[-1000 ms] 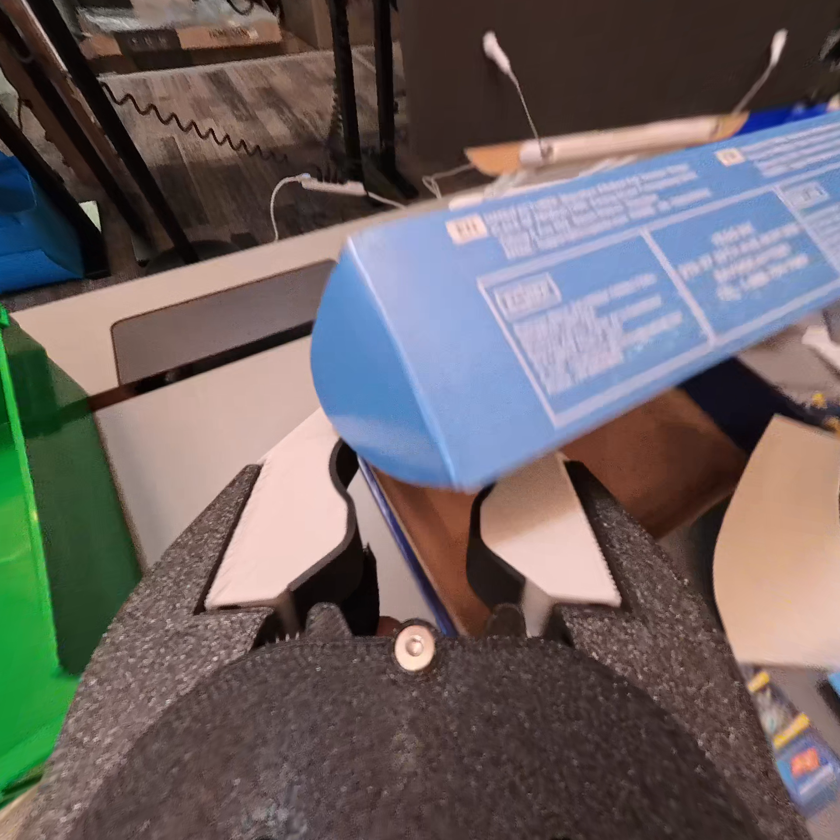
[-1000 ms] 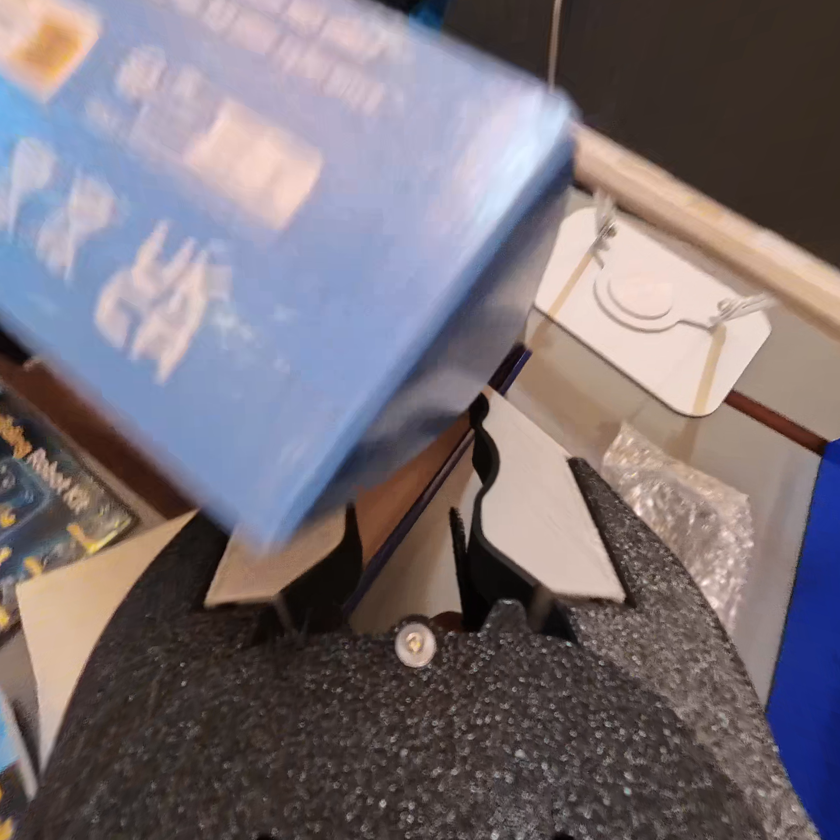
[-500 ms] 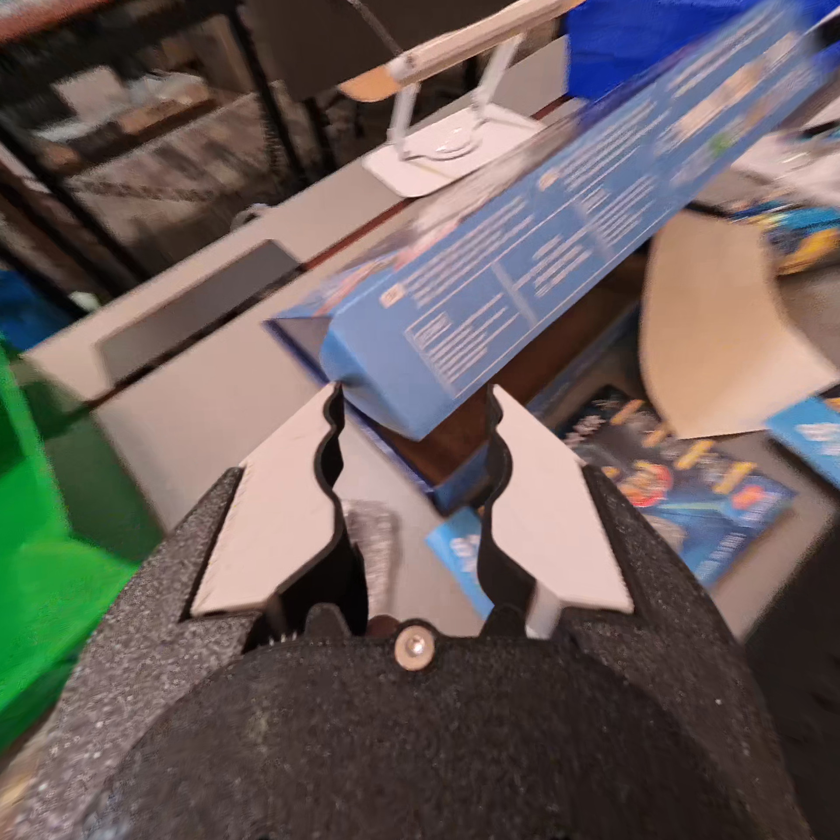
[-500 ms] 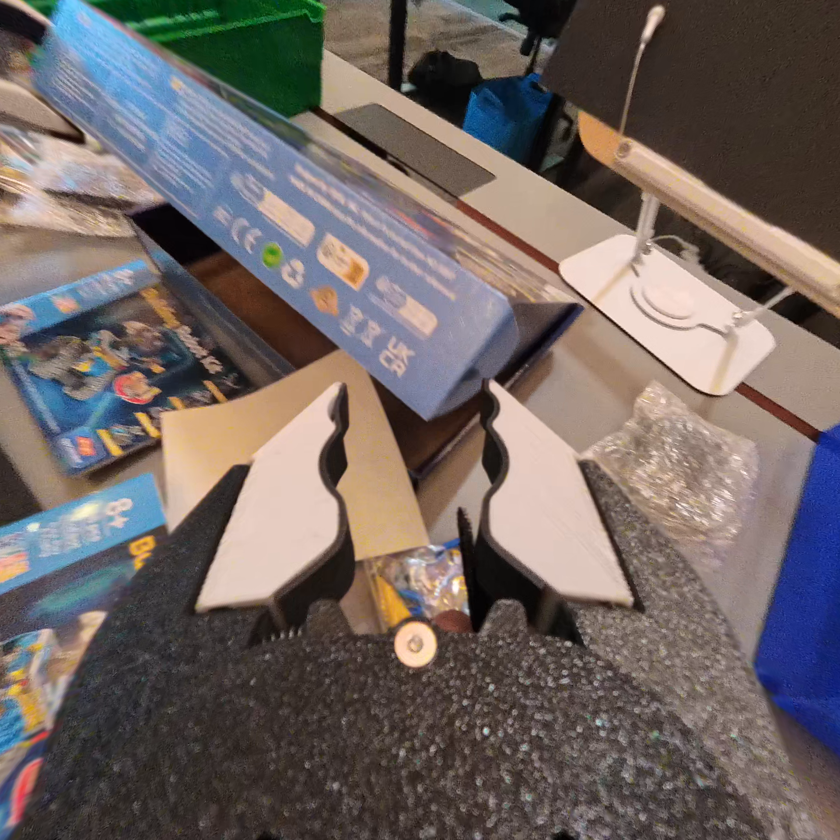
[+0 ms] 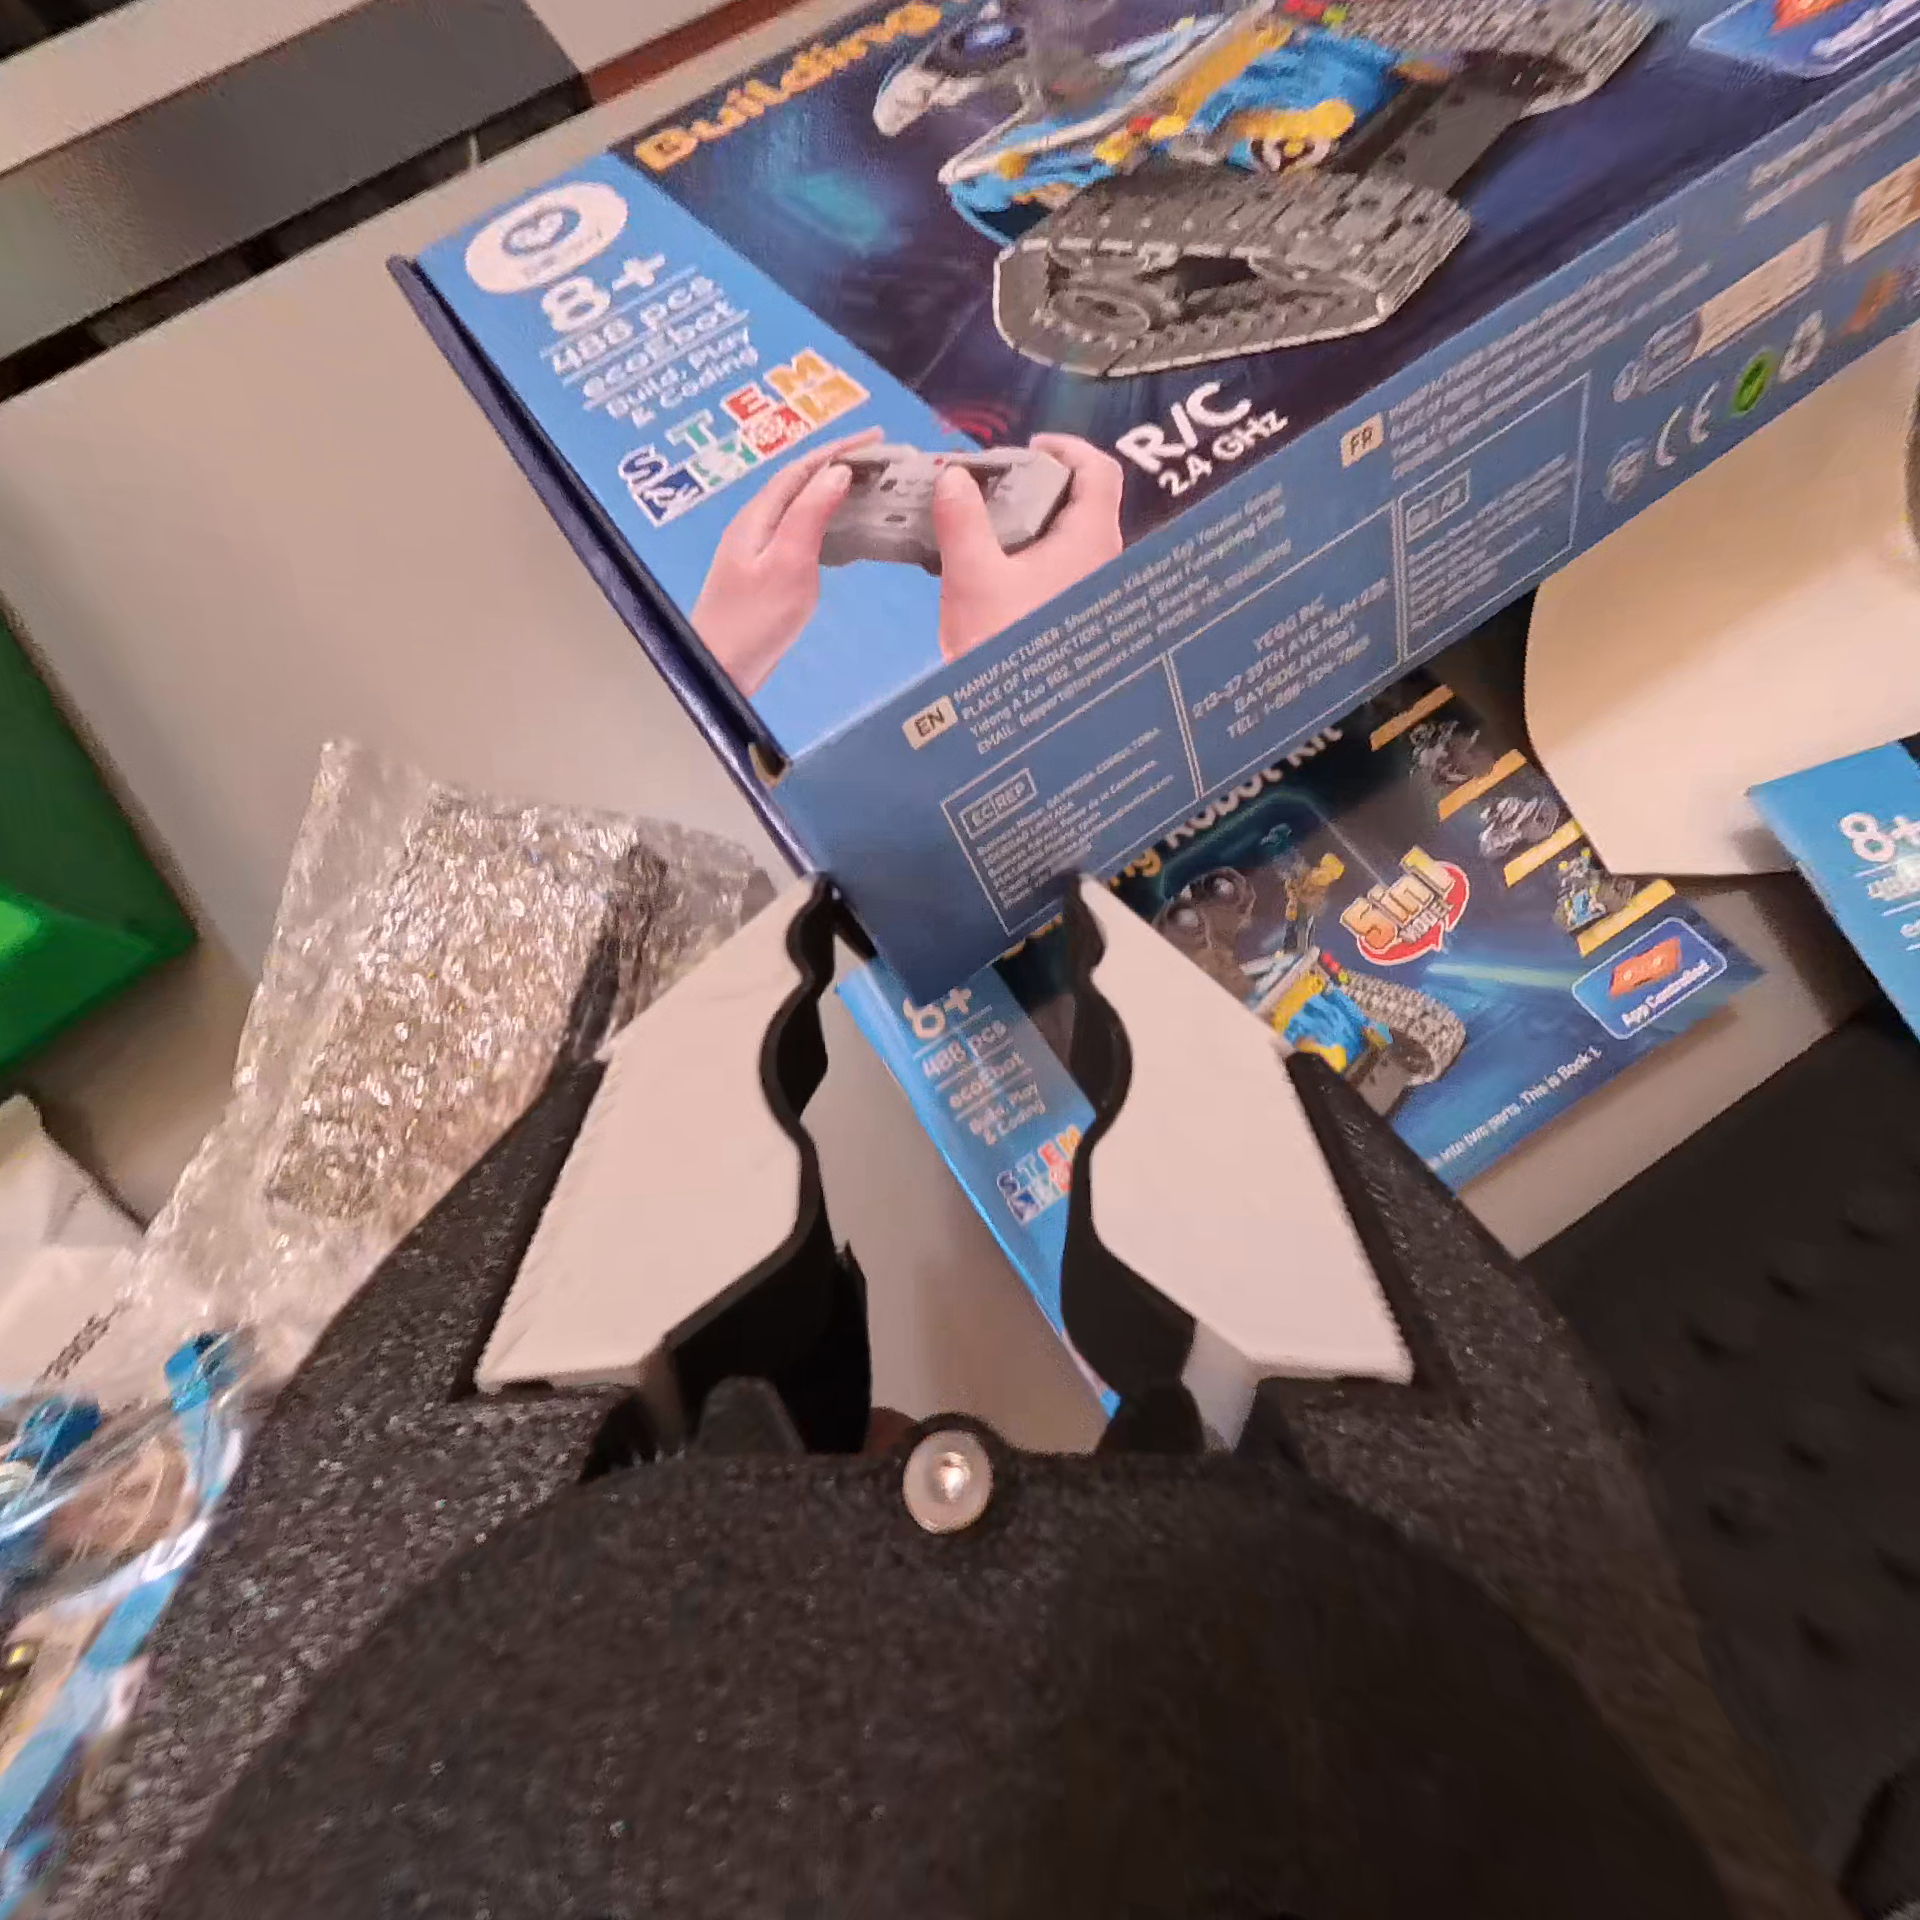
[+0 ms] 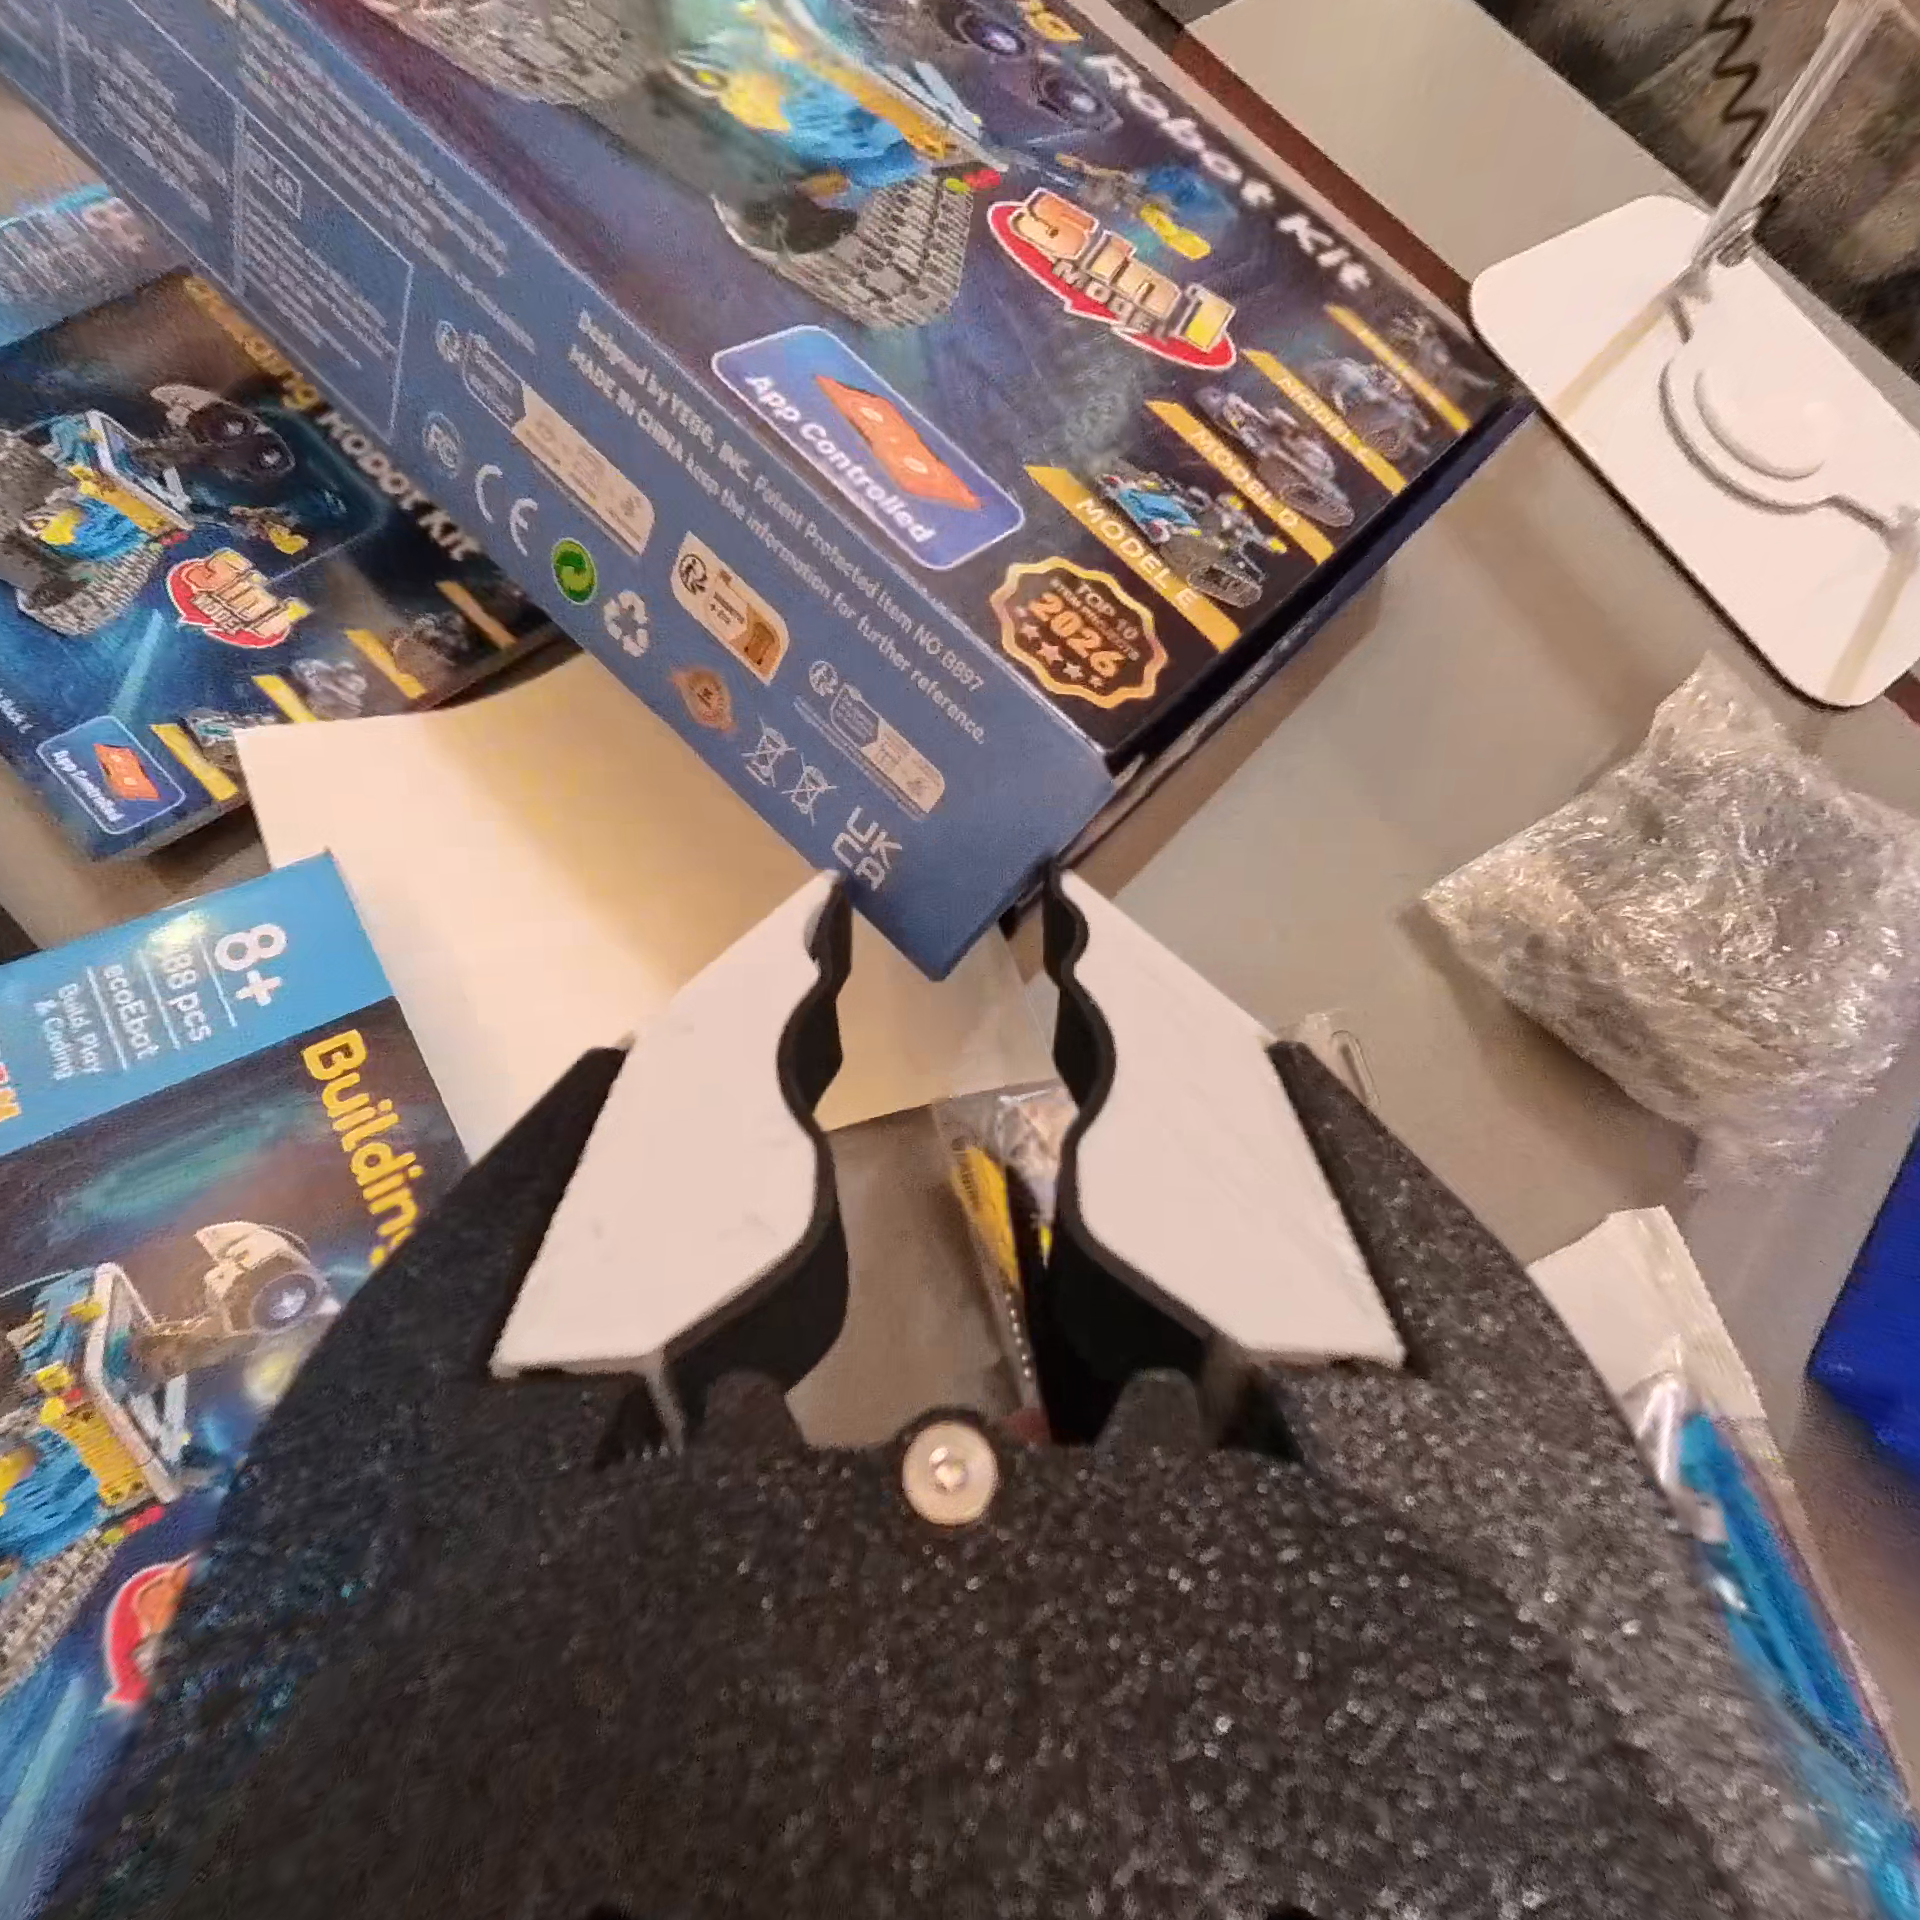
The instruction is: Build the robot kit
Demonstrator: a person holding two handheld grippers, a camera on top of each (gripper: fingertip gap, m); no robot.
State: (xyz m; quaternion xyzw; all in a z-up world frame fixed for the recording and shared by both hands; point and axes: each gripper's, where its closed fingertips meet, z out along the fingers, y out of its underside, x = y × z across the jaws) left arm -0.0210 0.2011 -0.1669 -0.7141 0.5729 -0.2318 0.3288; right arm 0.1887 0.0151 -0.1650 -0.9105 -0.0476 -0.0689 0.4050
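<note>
Here both grippers, left gripper (image 5: 948,902) and right gripper (image 6: 940,883), stand with jaws wide, gripping nothing, a box (image 5: 1195,436) corner just ahead; close squarely on its corners.

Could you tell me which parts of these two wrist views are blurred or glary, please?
Left wrist view: the blue toy box is fairly sharp near its corner and smears toward the top right; the bag at lower left is blurred. Right wrist view: the box's far end is soft, and the white stand base glares.
</note>
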